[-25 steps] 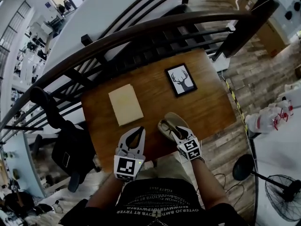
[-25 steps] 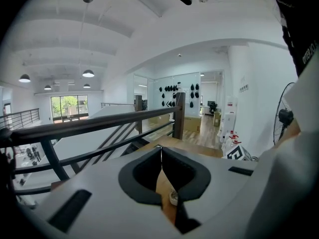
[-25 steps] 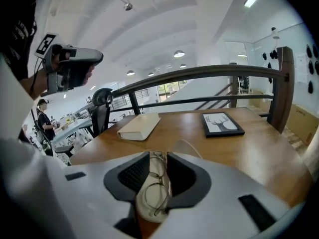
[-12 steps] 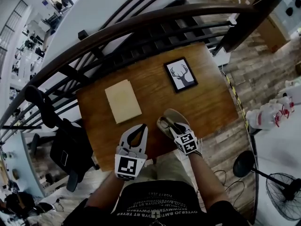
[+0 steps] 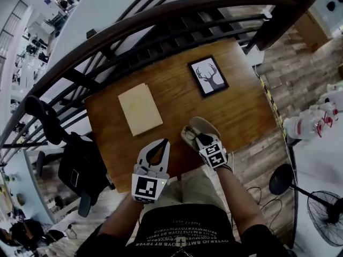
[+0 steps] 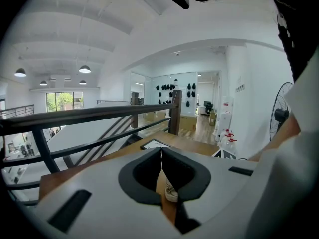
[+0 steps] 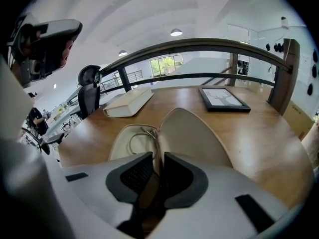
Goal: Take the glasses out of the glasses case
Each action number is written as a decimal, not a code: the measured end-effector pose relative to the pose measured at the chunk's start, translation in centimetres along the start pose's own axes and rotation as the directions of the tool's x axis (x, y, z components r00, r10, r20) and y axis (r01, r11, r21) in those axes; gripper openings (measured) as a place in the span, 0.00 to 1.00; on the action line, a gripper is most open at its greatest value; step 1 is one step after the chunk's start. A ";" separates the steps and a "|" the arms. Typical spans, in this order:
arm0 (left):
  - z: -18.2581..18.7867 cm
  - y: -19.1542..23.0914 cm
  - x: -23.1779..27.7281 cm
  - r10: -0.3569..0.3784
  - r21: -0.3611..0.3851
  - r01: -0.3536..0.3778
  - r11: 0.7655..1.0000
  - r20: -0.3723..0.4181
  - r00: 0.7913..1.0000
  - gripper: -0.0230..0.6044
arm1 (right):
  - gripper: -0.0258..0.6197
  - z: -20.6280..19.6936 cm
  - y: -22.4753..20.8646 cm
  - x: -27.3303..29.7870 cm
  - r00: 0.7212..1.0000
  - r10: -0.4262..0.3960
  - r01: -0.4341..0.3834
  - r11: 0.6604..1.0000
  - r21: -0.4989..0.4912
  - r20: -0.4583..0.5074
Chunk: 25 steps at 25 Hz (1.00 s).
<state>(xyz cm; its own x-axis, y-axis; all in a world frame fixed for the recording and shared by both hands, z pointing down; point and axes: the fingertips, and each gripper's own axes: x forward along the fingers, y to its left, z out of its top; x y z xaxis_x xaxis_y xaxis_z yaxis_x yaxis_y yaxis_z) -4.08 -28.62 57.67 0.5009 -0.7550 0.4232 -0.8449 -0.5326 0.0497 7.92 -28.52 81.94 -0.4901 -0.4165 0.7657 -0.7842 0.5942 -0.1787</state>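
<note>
Right now your right gripper [image 7: 158,156] points down into the open case [image 7: 194,133]. The case lies at the near edge of the table [image 5: 177,98], with its lid folded flat to the right. The glasses [image 7: 140,135] sit in the left half of the case, their thin wire rim showing against the pale lining.

Your right jaws are closing and stand only a narrow gap apart. They straddle the fold between the two halves of the case, and the near end of the glasses runs in between them. The pads flank that part closely but do not visibly pinch it, so nothing is lifted or gripped.

Your left gripper [image 5: 164,143] has its jaws pressed together at the tips with nothing between them. It hangs over the table's near edge, just left of the case and clear of it.

Farther back on the table, a pale book [image 5: 140,108] lies flat beyond the left gripper. A framed deer picture [image 5: 208,76] lies beyond the case, well apart from both.
</note>
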 end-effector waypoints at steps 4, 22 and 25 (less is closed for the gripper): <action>-0.8 0.3 -0.3 0.003 -0.002 -0.003 1.000 -0.017 1.000 0.08 | 0.10 -0.6 -0.3 0.2 0.999 -0.032 0.032 0.999 0.002 -0.023; -1.6 0.6 -3.8 0.040 -0.031 -0.041 0.999 -0.018 0.999 0.08 | 0.08 1.3 -0.4 -2.4 0.995 -0.088 0.087 0.996 0.013 0.056; -1.0 0.7 -4.6 0.050 -0.036 -0.050 0.998 -0.004 0.999 0.08 | 0.08 2.2 -0.1 -3.7 0.990 -0.096 0.094 0.995 0.028 0.106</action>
<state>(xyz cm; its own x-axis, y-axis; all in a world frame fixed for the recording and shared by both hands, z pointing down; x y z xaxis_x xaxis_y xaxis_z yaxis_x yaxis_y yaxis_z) -7.21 -25.10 56.69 0.4576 -0.7792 0.4283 -0.8750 -0.4802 0.0611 8.98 -28.53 77.72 -0.4500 -0.5421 0.7097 -0.8370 0.5332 -0.1234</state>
